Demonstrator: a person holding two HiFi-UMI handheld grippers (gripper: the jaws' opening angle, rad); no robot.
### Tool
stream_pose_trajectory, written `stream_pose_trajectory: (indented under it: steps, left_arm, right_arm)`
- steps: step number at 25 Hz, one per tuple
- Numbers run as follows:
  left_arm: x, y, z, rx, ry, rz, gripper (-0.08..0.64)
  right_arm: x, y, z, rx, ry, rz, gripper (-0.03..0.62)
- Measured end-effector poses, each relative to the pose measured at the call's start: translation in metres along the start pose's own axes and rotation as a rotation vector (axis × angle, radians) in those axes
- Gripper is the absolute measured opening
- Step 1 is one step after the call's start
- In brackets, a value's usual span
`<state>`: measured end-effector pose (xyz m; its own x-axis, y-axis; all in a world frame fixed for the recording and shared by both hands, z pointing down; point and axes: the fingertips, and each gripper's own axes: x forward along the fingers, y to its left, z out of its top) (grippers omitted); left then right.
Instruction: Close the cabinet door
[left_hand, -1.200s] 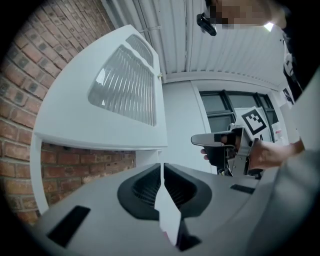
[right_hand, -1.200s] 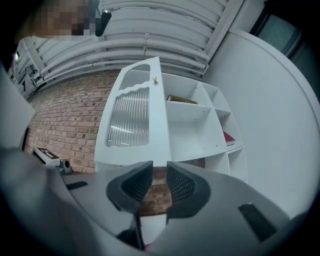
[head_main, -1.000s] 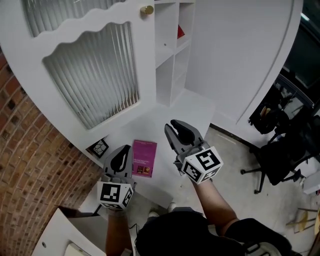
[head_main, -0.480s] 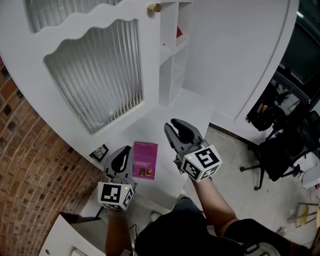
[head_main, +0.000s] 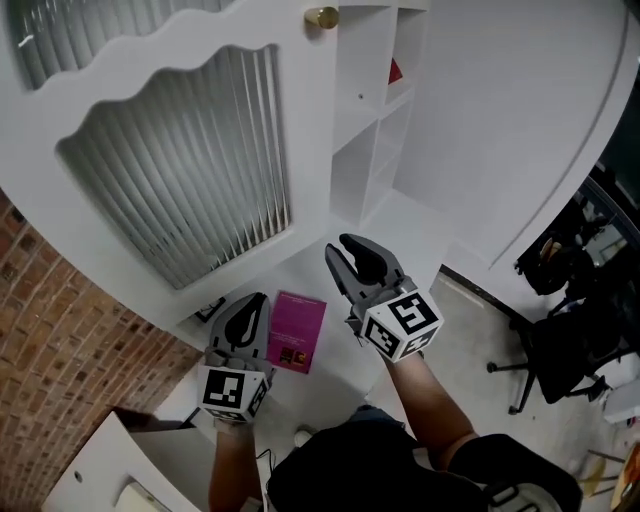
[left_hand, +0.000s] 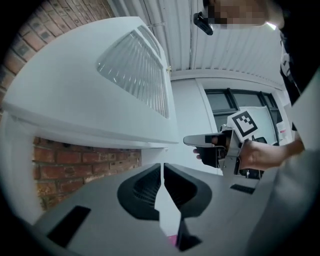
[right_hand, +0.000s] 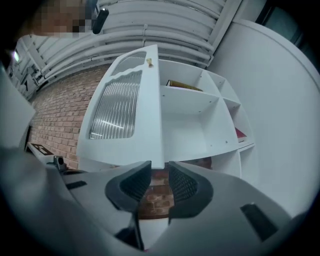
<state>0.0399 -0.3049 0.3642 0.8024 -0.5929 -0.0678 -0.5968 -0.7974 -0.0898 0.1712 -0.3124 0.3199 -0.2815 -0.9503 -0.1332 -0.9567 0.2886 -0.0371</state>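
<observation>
Plainly the cabinet door (head_main: 180, 170) stands open, swung out to the upper left above us, its free edge and small brass knob (head_main: 321, 17) just beside the bare white shelves (head_main: 365, 150), where something red (head_main: 396, 70) lies in an upper compartment. We judge the door to be a stiff painted panel that should swing lightly on its hinges. Its ribbed glass pane (head_main: 190, 160) looks fragile, so we would press on the solid frame near the knob side, or hook the knob itself, and never lean on the glass. Neither tool touches the door. Our left gripper (head_main: 248, 305) hangs low with its jaws drawn together on nothing. Our right gripper (head_main: 352, 258) sits higher and nearer the door, its jaws parted a little and empty, and its own view looks up at the door's lower edge beyond them. Below us runs a smooth white counter (head_main: 400, 225) with a magenta booklet (head_main: 297, 332) lying flat between the two tools. A brick wall (head_main: 70, 340) runs along the left, and an office chair (head_main: 565, 345) stands well apart on the floor to the right.
</observation>
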Motion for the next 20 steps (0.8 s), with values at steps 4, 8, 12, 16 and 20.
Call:
stream_pose_trajectory:
  steps: [4,8,12,16,20]
  left_arm:
    - [0.004,0.008,-0.002,-0.001,0.007,0.068,0.011]
    - [0.007,0.016,-0.002,0.006,0.022,0.128,0.011]
    - [0.010,0.022,-0.002,0.015,0.029,0.177,0.011]
    - [0.010,0.028,-0.002,0.019,0.035,0.218,0.011]
    - [0.010,0.035,-0.005,0.025,0.033,0.261,0.011]
  right_arm:
    - [0.019,-0.003,-0.001,0.016,0.000,0.071,0.101]
    - [0.031,-0.004,-0.003,0.040,-0.001,0.132,0.103]
    - [0.042,-0.005,-0.005,0.060,-0.005,0.183,0.103]
    - [0.050,-0.005,-0.005,0.063,-0.006,0.222,0.103]
    - [0.059,-0.006,-0.006,0.076,-0.005,0.262,0.103]
